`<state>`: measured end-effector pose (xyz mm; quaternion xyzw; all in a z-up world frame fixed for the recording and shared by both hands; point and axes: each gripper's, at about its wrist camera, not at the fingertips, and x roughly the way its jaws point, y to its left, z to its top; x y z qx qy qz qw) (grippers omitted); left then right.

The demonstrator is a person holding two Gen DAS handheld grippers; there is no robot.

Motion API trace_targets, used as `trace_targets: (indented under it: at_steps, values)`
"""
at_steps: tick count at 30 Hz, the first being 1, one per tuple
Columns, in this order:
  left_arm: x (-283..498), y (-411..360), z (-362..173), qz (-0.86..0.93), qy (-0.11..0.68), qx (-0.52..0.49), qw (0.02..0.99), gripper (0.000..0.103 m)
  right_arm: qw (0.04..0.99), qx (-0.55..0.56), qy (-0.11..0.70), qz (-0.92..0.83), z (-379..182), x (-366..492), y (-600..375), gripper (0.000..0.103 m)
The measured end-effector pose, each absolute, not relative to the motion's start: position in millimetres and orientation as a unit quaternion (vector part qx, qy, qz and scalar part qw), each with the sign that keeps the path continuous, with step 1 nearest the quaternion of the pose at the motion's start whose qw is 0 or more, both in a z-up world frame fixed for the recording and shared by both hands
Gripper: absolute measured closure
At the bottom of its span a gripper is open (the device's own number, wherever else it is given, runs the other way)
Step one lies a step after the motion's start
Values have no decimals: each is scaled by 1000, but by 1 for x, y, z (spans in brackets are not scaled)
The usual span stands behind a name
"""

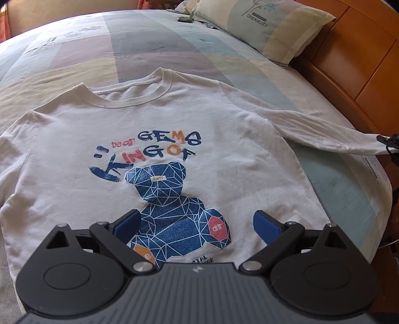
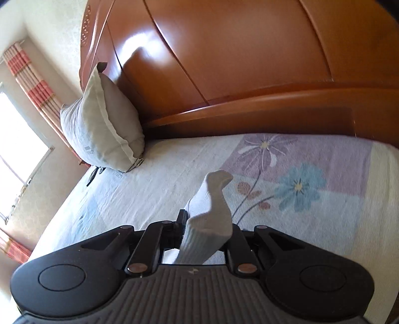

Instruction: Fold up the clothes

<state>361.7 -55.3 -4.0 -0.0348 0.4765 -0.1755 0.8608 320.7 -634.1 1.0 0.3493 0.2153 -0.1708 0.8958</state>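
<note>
A white long-sleeved shirt [image 1: 174,119] with a blue bear print lies face up and flat on the bed, collar toward the far side. My left gripper [image 1: 195,219] hovers open over the shirt's lower front, with the bear print between its blue pads and nothing held. The shirt's right sleeve [image 1: 324,134] stretches out toward the bed's right edge. There my right gripper [image 1: 389,140] has the end of it. In the right wrist view my right gripper [image 2: 207,229] is shut on the ribbed sleeve cuff [image 2: 212,206], which is lifted off the sheet and sticks up past the fingers.
A pale pillow [image 1: 264,27] leans against the wooden headboard [image 1: 361,62] at the back right. A small dark object [image 1: 185,20] lies on the patchwork sheet [image 1: 112,57] beside it. The right wrist view shows a flower-print sheet [image 2: 299,184], a window and a striped curtain [image 2: 32,82].
</note>
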Motion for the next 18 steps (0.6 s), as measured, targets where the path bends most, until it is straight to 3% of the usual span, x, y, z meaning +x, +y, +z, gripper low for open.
trace_targets:
  at_steps: [7,12,15,18]
  values:
    - [363,-60,-3,-177,477,-28,861,7,936,261,181,-154,29,326,-644,93]
    - [364,-65,-3,-179,479,-20,859,7,923,294,180,-168,23,323,-669,96]
    - [365,-67,-2,-179,479,-16,859,7,904,337,203,-169,8,318,-678,90]
    - [367,-68,-5,-176,483,-18,857,7,886,391,210,-137,-10,306,-667,74]
